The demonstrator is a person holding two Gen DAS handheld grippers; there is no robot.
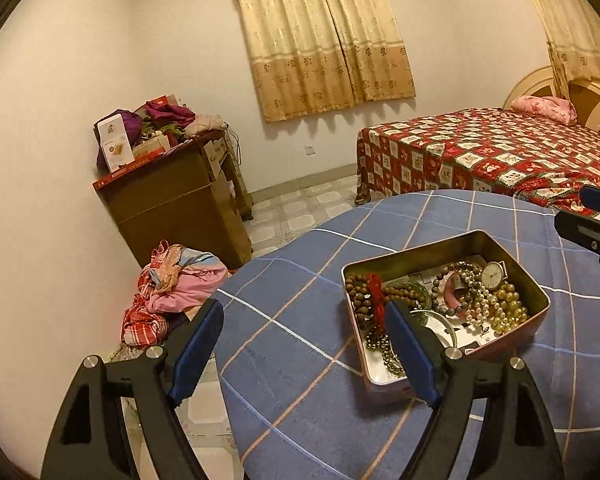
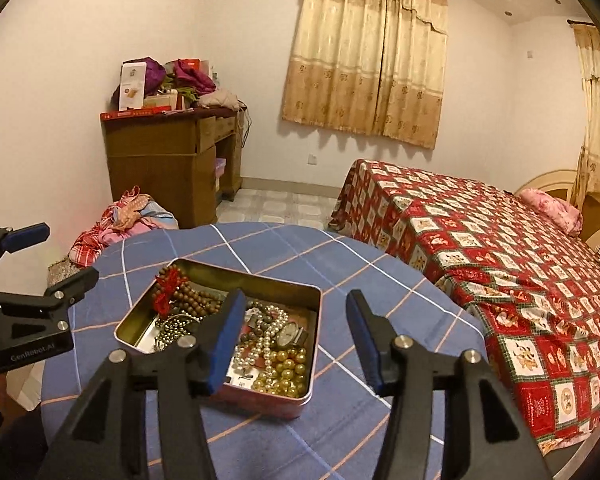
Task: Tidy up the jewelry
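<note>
Two wide-open, empty grippers, left gripper (image 1: pixel 308 350) and right gripper (image 2: pixel 296 338), above tangled, limp bead strands (light, slippery, probably) in open rectangular metal tin (image 2: pixel 318 320) on blue checked tablecloth (image 2: pixel 340 264); best pinched mid-strand.

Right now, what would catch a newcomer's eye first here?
Probably the open tin heaped with pearls, gold beads and a watch, sitting on the blue checked tablecloth. Behind it to the right, the red patterned bedspread dominates the room.
</note>
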